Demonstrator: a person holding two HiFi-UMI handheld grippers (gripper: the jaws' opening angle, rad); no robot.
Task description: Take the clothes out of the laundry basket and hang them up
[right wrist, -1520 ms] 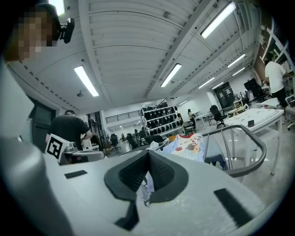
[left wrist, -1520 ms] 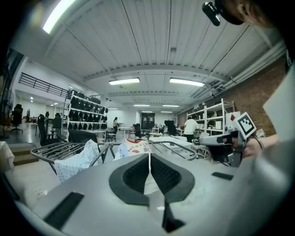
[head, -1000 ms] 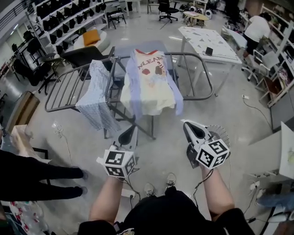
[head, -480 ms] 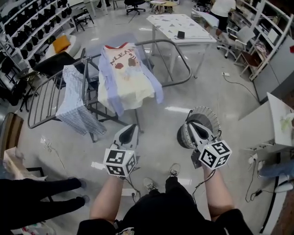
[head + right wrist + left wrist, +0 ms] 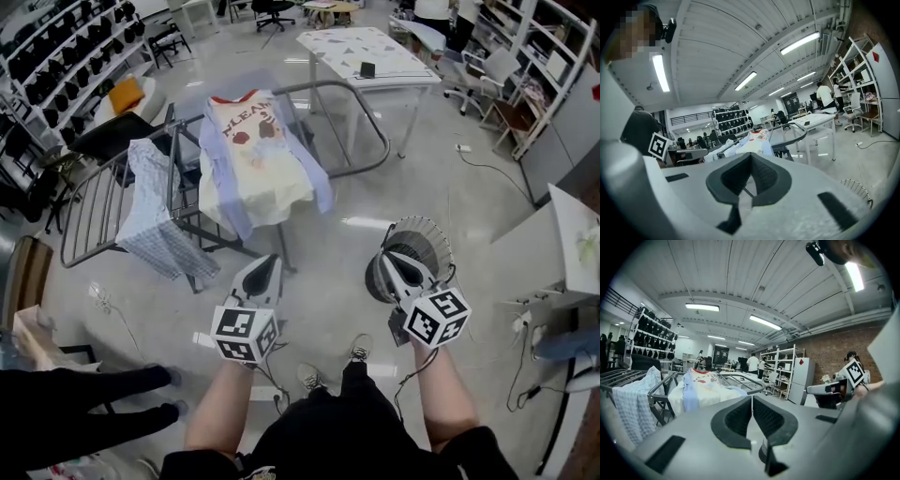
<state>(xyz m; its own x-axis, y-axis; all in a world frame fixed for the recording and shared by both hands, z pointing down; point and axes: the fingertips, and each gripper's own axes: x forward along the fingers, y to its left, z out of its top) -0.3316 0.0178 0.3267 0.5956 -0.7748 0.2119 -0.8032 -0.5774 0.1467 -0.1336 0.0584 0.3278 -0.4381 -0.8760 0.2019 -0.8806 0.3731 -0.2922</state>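
A grey folding drying rack (image 5: 361, 159) stands on the floor ahead of me. Over it hangs a cream shirt (image 5: 258, 159) with a red print, on top of a pale blue garment (image 5: 217, 173); a checked cloth (image 5: 150, 211) hangs to its left. The rack and clothes show again as the cream shirt (image 5: 705, 390) and the rack (image 5: 792, 133). A round wire laundry basket (image 5: 427, 234) stands on the floor at the right, and my right gripper (image 5: 385, 254) is shut and empty over its near side. My left gripper (image 5: 268, 261) is shut and empty, short of the rack.
A white table (image 5: 370, 56) stands behind the rack. Shelves of black items (image 5: 56, 66) line the left wall, and metal shelving (image 5: 553, 66) the right. A bystander's black-trousered legs (image 5: 84, 389) are at the lower left. Cables (image 5: 487, 169) run over the floor.
Both grippers have drawn back from the rack and sunk a little. The view has swung right, so the wire basket now shows whole beside the right gripper. Both stay shut.
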